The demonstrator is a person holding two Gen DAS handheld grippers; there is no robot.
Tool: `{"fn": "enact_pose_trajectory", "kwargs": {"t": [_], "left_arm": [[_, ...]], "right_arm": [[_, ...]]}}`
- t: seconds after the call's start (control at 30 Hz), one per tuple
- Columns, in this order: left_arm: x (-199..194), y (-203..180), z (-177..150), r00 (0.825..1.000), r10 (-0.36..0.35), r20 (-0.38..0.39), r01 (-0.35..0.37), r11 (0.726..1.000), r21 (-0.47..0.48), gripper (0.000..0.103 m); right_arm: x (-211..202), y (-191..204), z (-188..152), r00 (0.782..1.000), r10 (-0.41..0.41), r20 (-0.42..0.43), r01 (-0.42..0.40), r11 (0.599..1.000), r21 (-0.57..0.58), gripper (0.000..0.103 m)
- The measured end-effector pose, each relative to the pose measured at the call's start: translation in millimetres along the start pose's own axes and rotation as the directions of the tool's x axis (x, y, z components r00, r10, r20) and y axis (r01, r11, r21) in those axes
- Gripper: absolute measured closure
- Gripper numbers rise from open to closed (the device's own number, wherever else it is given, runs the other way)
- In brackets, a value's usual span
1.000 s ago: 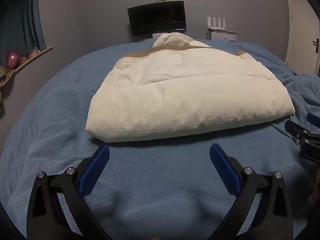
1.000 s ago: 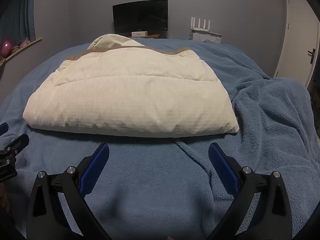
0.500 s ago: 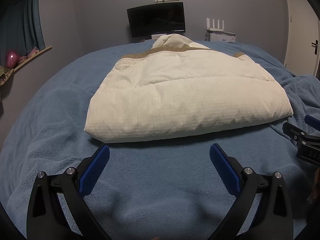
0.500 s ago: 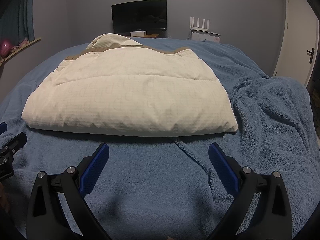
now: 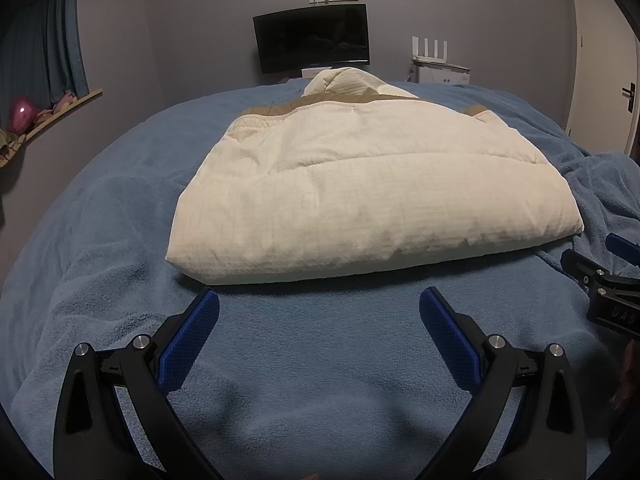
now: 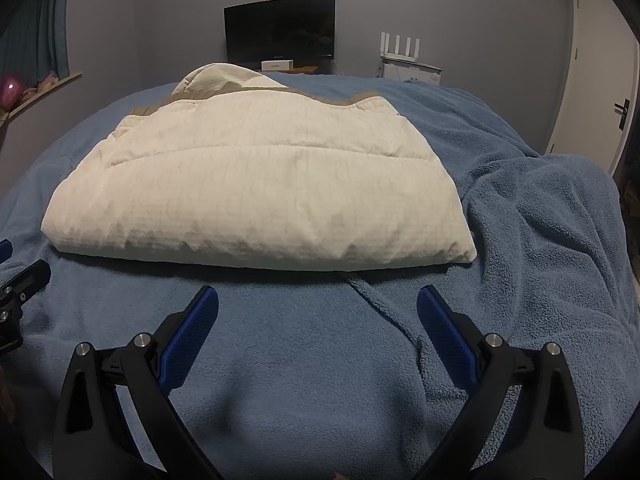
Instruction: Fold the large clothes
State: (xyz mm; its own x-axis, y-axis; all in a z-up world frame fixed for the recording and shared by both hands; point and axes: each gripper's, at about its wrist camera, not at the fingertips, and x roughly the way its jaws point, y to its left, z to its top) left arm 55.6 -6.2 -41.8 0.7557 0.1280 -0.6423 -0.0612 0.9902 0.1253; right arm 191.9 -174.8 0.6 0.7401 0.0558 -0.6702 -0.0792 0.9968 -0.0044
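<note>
Jaws wide on both grippers over blue blanket (image 5: 320, 360), folded cream jacket (image 5: 360, 200) beyond.

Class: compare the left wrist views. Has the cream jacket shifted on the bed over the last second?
Cannot tell. The jacket sits only marginally lower against the monitor, which drifts too, so camera motion explains it equally well.

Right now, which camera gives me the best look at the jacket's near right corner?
The right wrist view: the cream jacket ends in a near right corner that sits near mid-frame, resting on the blue blanket just ahead of the open right gripper. In the left wrist view that corner lies far right, more distorted.
</note>
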Motion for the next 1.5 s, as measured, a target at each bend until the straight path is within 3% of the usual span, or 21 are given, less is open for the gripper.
{"fn": "enact_pose_trajectory", "kwargs": {"t": [1.5], "left_arm": [[-1.0, -1.5, 0.9, 1.000, -0.028, -0.004, 0.027, 0.999, -0.016, 0.006]], "right_arm": [[2.1, 1.4, -2.4, 1.000, -0.011, -0.007, 0.011, 1.000, -0.015, 0.008]]}}
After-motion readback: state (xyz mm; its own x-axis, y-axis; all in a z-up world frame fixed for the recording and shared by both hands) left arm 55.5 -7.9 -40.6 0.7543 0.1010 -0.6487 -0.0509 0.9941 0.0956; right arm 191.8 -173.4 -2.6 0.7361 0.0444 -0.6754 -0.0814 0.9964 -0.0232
